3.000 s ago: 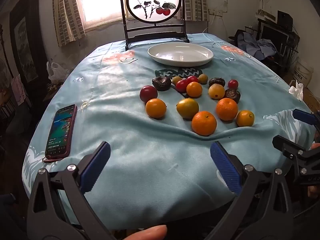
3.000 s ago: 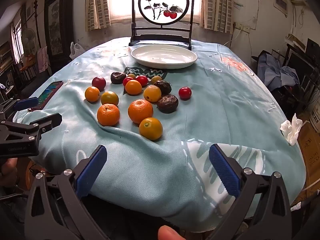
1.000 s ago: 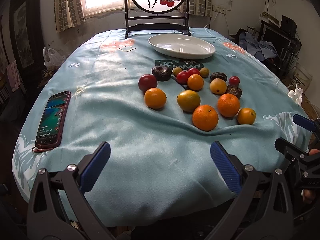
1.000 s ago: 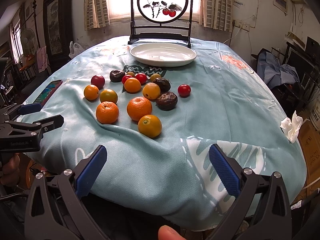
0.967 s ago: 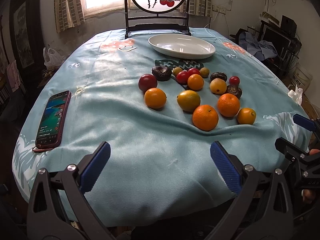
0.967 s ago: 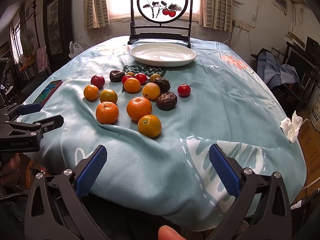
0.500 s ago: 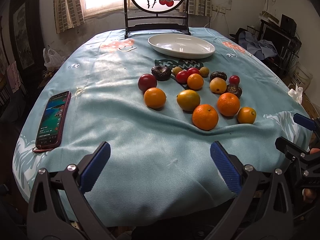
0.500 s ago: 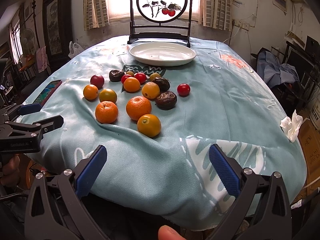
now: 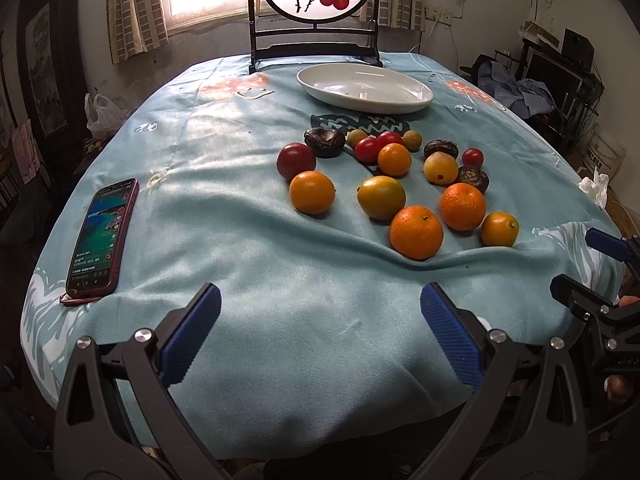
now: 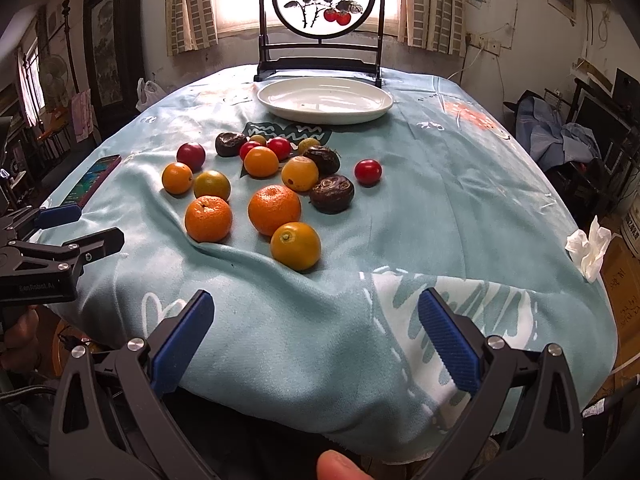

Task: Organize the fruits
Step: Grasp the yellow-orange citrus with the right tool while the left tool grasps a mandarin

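My table [image 9: 248, 280] wore a teal cloth [image 10: 460, 184]. Loose fruits [image 9: 416, 232], a white plate [image 9: 424, 98] and a phone [image 9: 102, 236] lay on it. A framed screen [image 10: 320, 68] stood behind the plate.

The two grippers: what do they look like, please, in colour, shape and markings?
Both the left gripper and the right gripper are black frames with triangular cut-outs and silver screw heads. Each finger ends in a blue ribbed pad. On the side of the left gripper, seen from the right wrist view, there is small pale lettering, too small to read. No cables or sleeves show.
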Available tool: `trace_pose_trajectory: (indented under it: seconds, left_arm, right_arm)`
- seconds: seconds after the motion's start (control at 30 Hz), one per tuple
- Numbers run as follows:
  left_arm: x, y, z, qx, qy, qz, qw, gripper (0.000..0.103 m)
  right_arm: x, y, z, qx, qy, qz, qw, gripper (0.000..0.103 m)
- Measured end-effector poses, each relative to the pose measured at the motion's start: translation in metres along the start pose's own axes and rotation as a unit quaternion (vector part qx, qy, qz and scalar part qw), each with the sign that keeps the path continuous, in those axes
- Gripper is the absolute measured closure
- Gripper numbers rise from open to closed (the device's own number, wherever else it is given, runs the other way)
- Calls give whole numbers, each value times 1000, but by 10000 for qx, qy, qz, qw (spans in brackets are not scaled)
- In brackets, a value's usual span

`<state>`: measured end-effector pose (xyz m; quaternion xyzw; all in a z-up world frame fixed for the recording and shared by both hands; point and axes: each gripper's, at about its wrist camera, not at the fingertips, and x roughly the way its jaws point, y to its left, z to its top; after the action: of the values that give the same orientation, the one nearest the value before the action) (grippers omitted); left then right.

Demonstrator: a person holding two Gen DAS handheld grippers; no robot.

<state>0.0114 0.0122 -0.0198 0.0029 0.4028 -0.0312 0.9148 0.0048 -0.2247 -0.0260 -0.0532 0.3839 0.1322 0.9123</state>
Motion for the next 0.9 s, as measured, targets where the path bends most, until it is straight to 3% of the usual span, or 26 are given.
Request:
trace_pose_trajectory:
  seconds: [0.23, 0.3, 0.37, 0.53, 0.6, 0.67, 0.77, 0.9]
  left_arm:
    - [5, 7, 2, 44, -103, -102, 9999, 2]
    - [8, 9, 3, 60, -128, -140, 9998, 2]
    - [11, 11, 4, 88, -123, -230, 9996, 2]
    - [21, 13, 9, 49, -106, -539, 9985, 2]
    - [23, 10, 13, 69, -126, -724, 9973, 3]
    - [28, 3, 17, 219, -133, -842, 9961, 6]
    - [35, -14, 23, 571, -104, -920, 9941, 21]
    - [48, -35, 30, 865, 39, -1166, 9894, 31]
  right_arm:
    - [29, -5, 9, 46, 107, 180, 9998, 3]
    - [41, -7, 13, 51, 189, 238, 9995, 18]
    - [51, -9, 17, 62, 233, 333, 9992, 24]
    - [68, -11, 23, 178, 328, 543, 9978, 28]
    - [73, -9, 24, 137, 369, 625, 9973, 40]
    - [77, -7, 25, 84, 408, 746, 9963, 49]
    - [74, -9, 24, 116, 286, 936, 9951, 64]
    - [72, -20, 23, 351, 285, 1133, 9925, 64]
